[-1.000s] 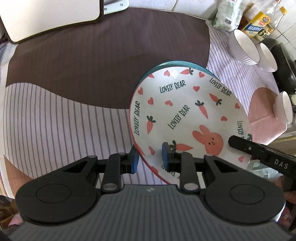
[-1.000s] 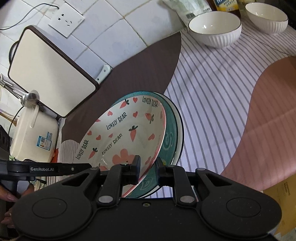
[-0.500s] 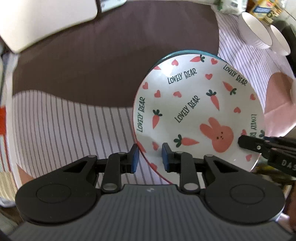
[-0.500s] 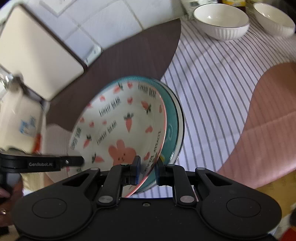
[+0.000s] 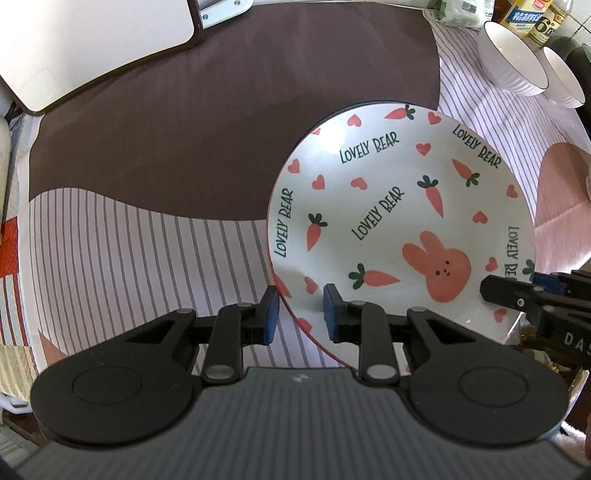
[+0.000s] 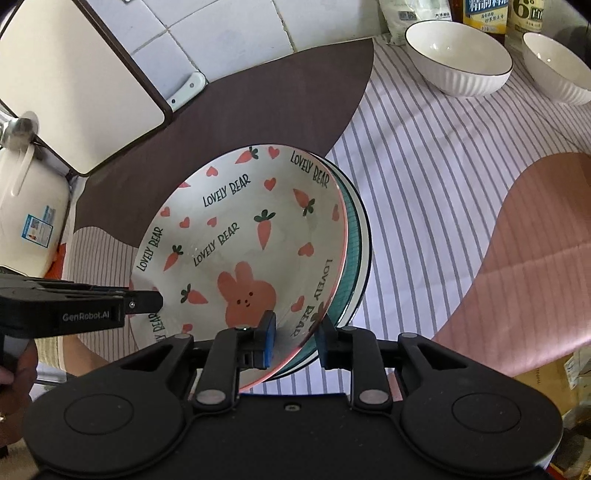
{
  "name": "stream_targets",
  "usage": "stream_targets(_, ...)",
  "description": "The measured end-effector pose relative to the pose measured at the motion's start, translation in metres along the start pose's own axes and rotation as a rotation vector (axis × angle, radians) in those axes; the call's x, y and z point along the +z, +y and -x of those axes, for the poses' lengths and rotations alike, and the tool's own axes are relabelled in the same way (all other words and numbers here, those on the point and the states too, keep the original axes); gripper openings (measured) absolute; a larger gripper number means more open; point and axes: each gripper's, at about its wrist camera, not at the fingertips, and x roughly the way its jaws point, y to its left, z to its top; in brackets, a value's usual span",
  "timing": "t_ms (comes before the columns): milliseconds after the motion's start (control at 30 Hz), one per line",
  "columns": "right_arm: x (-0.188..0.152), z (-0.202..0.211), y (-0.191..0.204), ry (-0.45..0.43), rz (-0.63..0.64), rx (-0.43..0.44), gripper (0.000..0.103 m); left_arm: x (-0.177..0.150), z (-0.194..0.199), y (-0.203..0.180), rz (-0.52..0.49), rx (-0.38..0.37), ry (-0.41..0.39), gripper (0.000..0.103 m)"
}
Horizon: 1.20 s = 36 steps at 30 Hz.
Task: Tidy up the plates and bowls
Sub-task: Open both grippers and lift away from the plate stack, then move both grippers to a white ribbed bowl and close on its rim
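Striped tablecloth (image 5: 110,240) covers the counter, with a dark brown mat (image 5: 184,129) laid over its far part. From the left wrist camera, the bunny plate (image 5: 388,206), white with carrots, hearts and "LOVELY BEAR" lettering, lies partly on the mat and partly on the stripes. The left gripper (image 5: 301,314) straddles the plate's near-left rim, one blue pad outside the rim and the other over the inside. The gap is narrow, but I cannot tell whether the pads actually press on the rim. The right gripper (image 5: 517,288) reaches in at the plate's near-right edge. Beyond the plate to the upper right stand two white bowls (image 5: 513,62), with bottles (image 5: 532,18) behind them. A white board (image 5: 92,44) with a dark edge leans far to the plate's upper left.

From the right wrist camera, the bunny plate sits nested on a teal plate (image 6: 354,236), whose rim shows along the bunny plate's right side. The right gripper's jaws have just been opening. The rims of both plates run between them, and the left pad stands clear of the bunny plate's wall, so nothing is clamped. The left gripper's finger lies over the plate's left edge, with a hand (image 6: 18,369) behind it. A white appliance (image 6: 26,221) stands left of the plate, under the board. Tiled wall (image 6: 221,29) rises behind, and a pink patch (image 6: 517,258) of the cloth lies to the plate's right.
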Motion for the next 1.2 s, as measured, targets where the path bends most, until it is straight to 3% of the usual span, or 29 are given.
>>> stream_targets(167, -0.005, 0.005, -0.001, 0.005, 0.007, -0.044, 0.037, -0.006, 0.008, 0.005, 0.033, -0.010, 0.002, 0.024)
stream_targets(267, -0.011, 0.013, -0.004, -0.031, -0.004, 0.014, 0.037, -0.010, 0.016, 0.005, 0.047, -0.018, 0.000, 0.024)
stream_targets(500, -0.019, 0.047, -0.018, -0.132, 0.029, 0.041, 0.037, -0.020, 0.045, -0.011, 0.032, -0.064, -0.012, 0.028)
stream_targets(567, -0.022, 0.062, -0.024, -0.180, 0.050, 0.048, 0.037, -0.022, 0.055, -0.021, 0.004, -0.068, -0.015, 0.034)
stream_targets(700, -0.031, 0.090, -0.037, -0.267, 0.131, 0.035, 0.038, -0.026, 0.080, -0.047, -0.068, -0.085, -0.059, 0.035)
stream_targets(833, -0.040, 0.119, -0.060, -0.332, 0.170, 0.032, 0.045, -0.026, 0.103, -0.079, -0.129, -0.099, -0.099, 0.041)
stream_targets(1200, -0.063, 0.189, -0.142, -0.463, 0.231, -0.116, 0.050, -0.013, 0.141, -0.183, -0.247, -0.150, -0.210, 0.049)
